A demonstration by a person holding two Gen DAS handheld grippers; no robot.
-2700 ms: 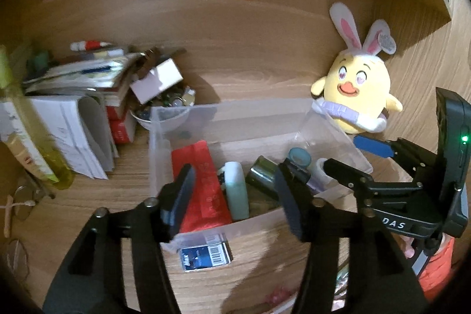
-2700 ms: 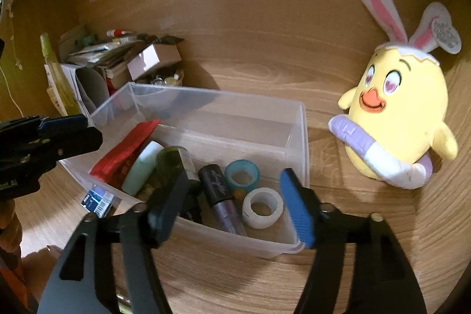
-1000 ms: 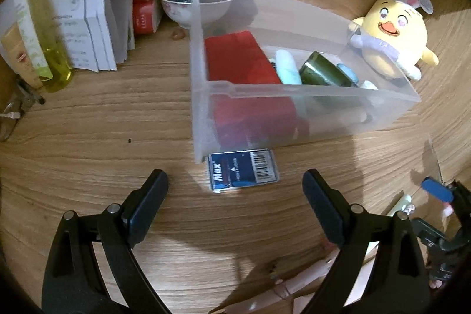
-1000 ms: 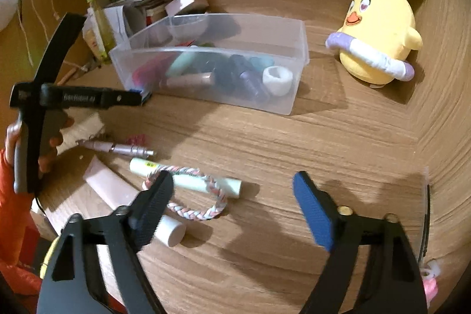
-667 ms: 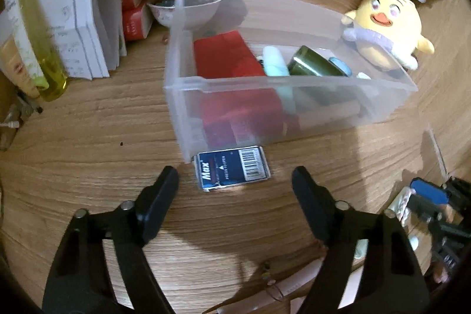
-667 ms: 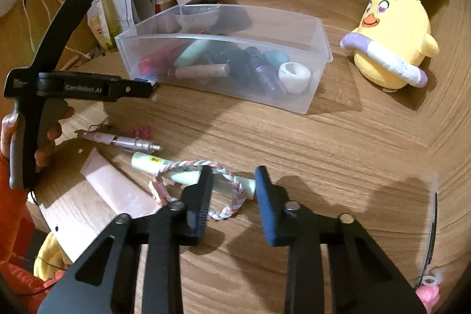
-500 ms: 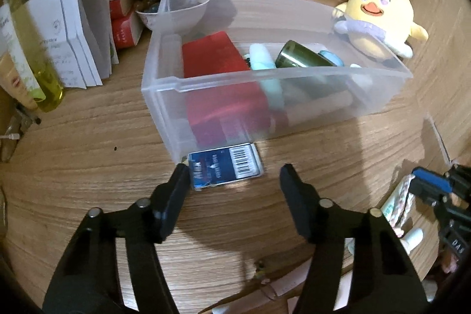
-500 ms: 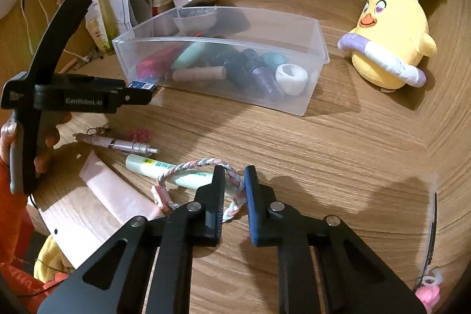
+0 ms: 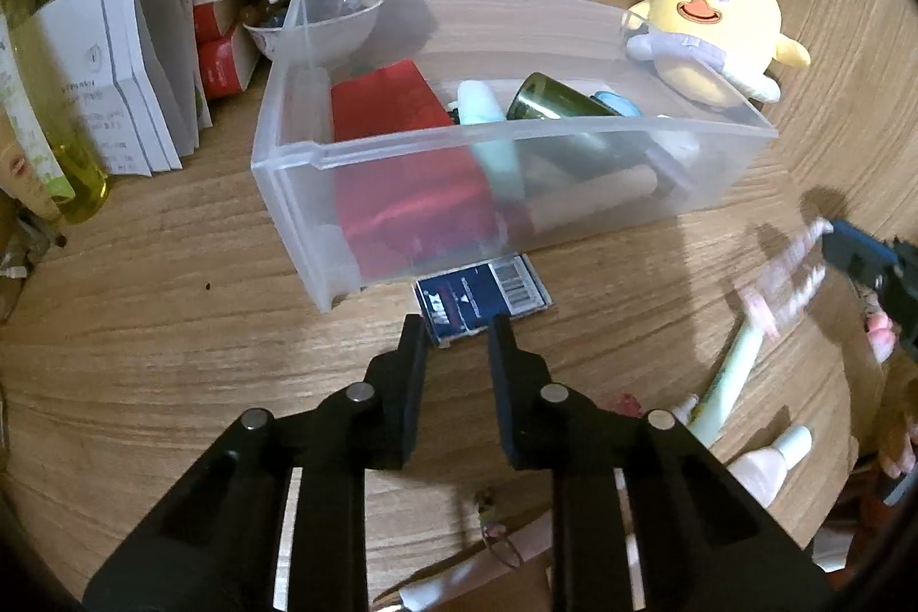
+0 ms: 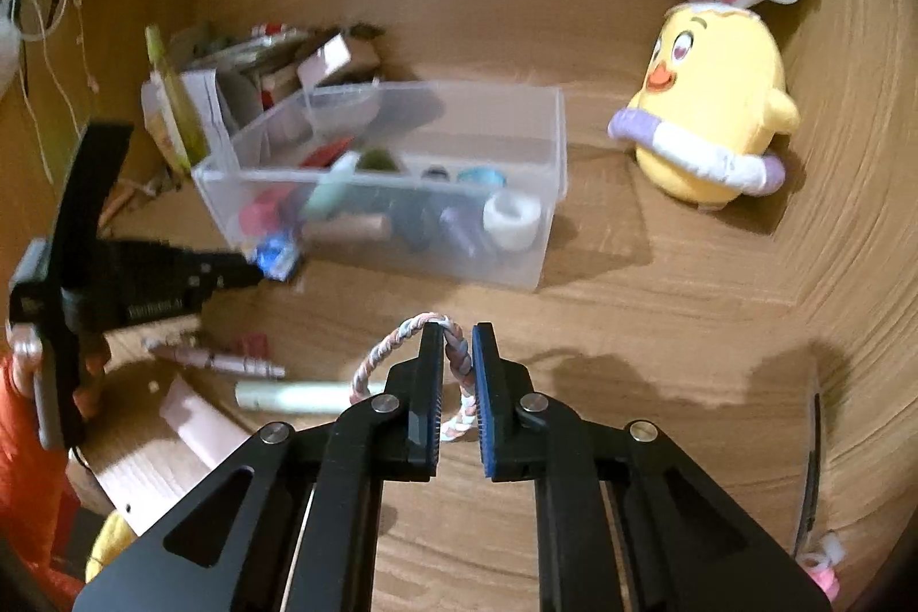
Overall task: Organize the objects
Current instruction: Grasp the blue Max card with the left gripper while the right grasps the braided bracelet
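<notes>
A small blue box lies on the wooden desk against the front of the clear plastic bin. My left gripper points down at it, jaws closing. The box's near corner sits between the fingertips, and I cannot see the pads pressing on it. Seen from the right wrist, the left gripper has the blurred box at its tip. My right gripper is shut on a pink, white and blue braided bracelet. The bracelet's loop hangs to the left, above the desk.
The bin holds a red packet, tubes and tape rolls. A yellow plush chick stands to its right. A pale green tube and a pink pen lie at front left. Papers, a bowl and a yellow bottle crowd the back left.
The left jaws have narrowed from wide open to close around the blue box. The right jaws shut on the bracelet and raised it off the desk.
</notes>
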